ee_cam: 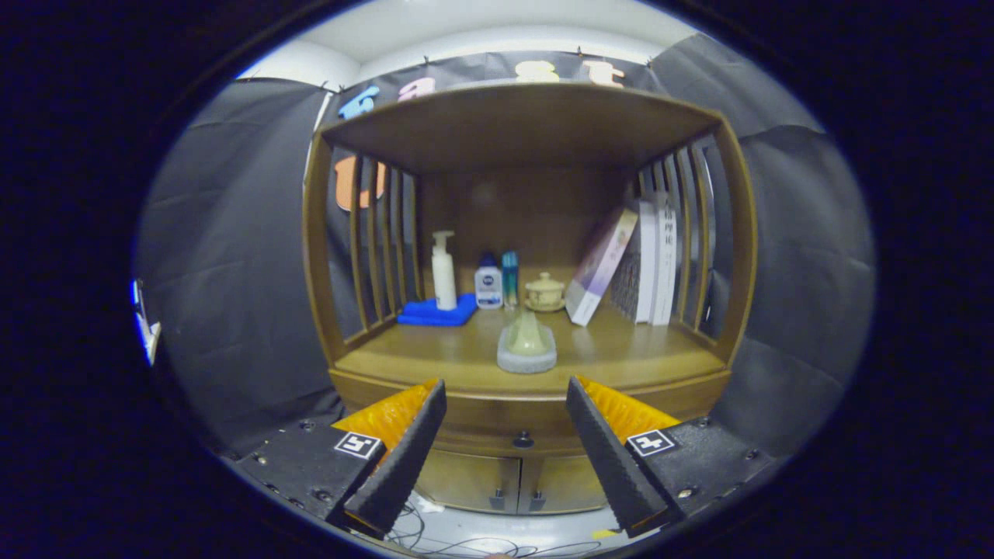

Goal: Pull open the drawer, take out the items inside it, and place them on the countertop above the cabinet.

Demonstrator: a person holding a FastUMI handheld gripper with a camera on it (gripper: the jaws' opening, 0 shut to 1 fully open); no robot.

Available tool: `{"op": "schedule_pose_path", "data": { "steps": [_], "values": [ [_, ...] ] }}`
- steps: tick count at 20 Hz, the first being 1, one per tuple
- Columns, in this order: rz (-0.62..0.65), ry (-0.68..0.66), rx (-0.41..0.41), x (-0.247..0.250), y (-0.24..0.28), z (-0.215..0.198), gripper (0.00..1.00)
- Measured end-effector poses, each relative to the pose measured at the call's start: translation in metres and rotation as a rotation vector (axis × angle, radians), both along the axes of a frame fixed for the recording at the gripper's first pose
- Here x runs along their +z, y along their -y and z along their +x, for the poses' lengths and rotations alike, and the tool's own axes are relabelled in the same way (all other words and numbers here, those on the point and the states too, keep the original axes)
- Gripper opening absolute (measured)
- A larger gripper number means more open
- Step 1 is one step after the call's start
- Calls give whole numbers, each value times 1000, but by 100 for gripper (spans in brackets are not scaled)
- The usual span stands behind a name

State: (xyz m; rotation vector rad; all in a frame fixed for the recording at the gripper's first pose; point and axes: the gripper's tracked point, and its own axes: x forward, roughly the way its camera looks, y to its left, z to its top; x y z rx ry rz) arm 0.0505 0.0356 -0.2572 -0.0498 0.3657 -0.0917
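In the gripper view, below the front lip of the countertop [466, 365]: the drawer [489, 433], shut flush, with a small dark knob [523, 440] at its middle. Gripper [505, 383] spread wide and holding nothing, one finger on each side of the knob and clear of it, tips level with the countertop lip just above the knob.

Probably a light wooden drawer, rigid, likely to slide straight out if pulled square. Only sensible hold: the knob itself. Small, rounded and probably smooth, so liable to slip from a shallow pinch; better taken deep between the pads and drawn straight back, not sideways. Weight of the load inside impossible to judge.

Above and behind the knob, on the countertop: a grey dish [526, 353] nearest, then a pump bottle [443, 272] on a blue cloth [437, 313], a small bottle [488, 286], a teal tube [509, 279], a lidded cup [544, 293] and leaning books [644, 264]. Bare wood either side of the dish, good for setting things down.

Below the knob: two cupboard doors [474, 477] with small handles, lower edges cut off behind the fingers.

Hidden entirely: the drawer's contents, their number and kind. Hard to make out: the knob's exact shape, the seam of the drawer front, and the pale greenish thing in the dish.
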Motion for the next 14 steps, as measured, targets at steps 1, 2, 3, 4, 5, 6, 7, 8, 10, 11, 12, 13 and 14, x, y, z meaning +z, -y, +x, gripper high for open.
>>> {"op": "schedule_pose_path", "data": {
  "steps": [1, 2, 3, 4, 5, 6, 7, 8, 10, 11, 12, 13, 14],
  "values": [
    [-3, 23, 13, 19, -1, -7, 100],
    [-3, 46, 29, 37, -4, -14, 100],
    [-2, 57, 36, 53, -4, -23, 100],
    [8, 75, 53, 68, -6, -29, 100],
    [16, 85, 55, 82, -5, -36, 100],
    [23, 97, 58, 94, -2, -43, 100],
    [25, 104, 57, 105, 0, -49, 100],
    [27, 118, 62, 116, 2, -55, 100],
    [32, 143, 72, 136, 4, -64, 100],
    [34, 154, 76, 145, 5, -68, 100],
    [32, 170, 75, 155, 8, -72, 100],
    [32, 188, 79, 164, 9, -74, 100],
    [31, 204, 79, 172, 11, -77, 100]
  ]
}}
